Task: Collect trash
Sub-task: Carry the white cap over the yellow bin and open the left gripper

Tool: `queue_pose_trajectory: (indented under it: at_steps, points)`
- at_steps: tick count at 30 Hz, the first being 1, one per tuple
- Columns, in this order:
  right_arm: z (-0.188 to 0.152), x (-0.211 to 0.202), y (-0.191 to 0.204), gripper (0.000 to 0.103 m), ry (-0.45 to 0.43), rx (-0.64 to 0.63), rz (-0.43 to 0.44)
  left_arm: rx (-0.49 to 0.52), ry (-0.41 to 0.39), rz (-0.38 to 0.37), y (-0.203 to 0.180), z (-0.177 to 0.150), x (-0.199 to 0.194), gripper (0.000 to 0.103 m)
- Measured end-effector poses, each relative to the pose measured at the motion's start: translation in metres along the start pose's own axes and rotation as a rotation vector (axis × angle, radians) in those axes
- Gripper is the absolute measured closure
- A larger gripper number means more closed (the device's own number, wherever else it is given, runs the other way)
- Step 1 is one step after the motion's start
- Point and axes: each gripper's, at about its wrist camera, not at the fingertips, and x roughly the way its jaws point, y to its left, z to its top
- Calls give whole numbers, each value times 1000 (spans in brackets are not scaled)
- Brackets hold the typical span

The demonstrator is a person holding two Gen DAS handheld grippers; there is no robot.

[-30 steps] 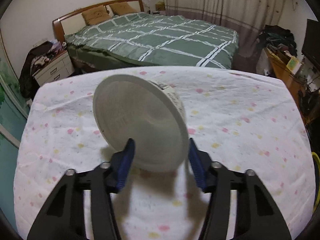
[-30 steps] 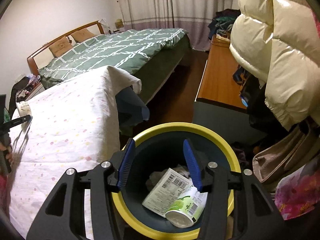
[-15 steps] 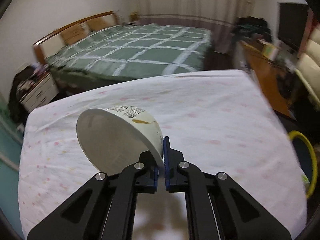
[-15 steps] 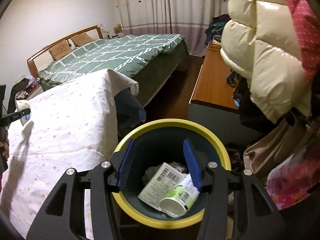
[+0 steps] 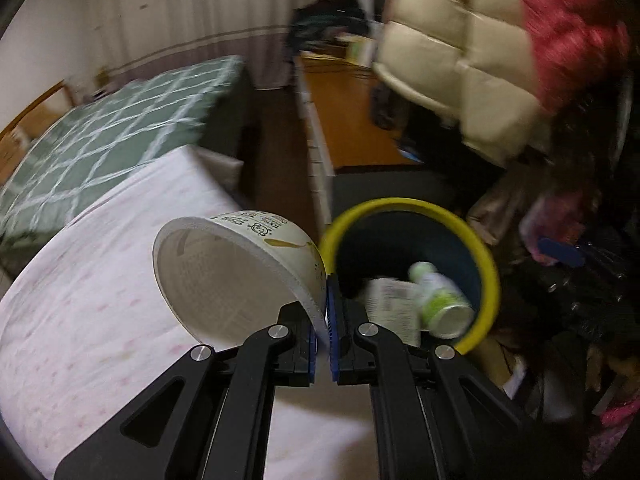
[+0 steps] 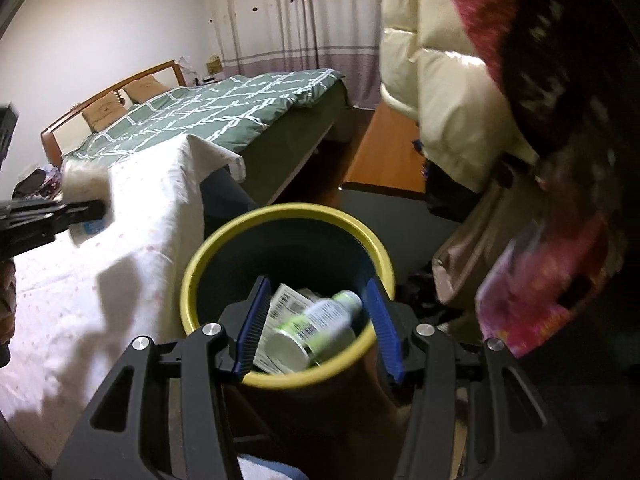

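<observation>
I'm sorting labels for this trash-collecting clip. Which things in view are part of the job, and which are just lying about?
Part of the job:
- paper bowl, pinched at its rim by the left gripper
- yellow-rimmed bin
- bottle and printed paper inside the bin
- right gripper, jaws apart over the bin

Lying about:
- bed
- cream puffer jacket
- wooden cabinet

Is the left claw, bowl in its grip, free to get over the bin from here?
Probably yes. The left claw pinches the bowl beside the bin, whose mouth is open and only part full.
</observation>
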Motion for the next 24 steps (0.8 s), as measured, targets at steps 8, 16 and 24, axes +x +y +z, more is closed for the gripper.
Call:
queue_pose_trajectory:
  at_steps: [8, 16, 24]
  points:
    - [-23, -15, -25, 55, 8, 21, -21, 73, 98, -86, -71, 21, 66, 98]
    - [-27, -16, -26, 55, 15, 17, -15, 62, 236, -82, -91, 27, 139, 98]
    - [-26, -13, -20, 55, 29, 12, -12, 44, 214, -34, -91, 33, 155, 31]
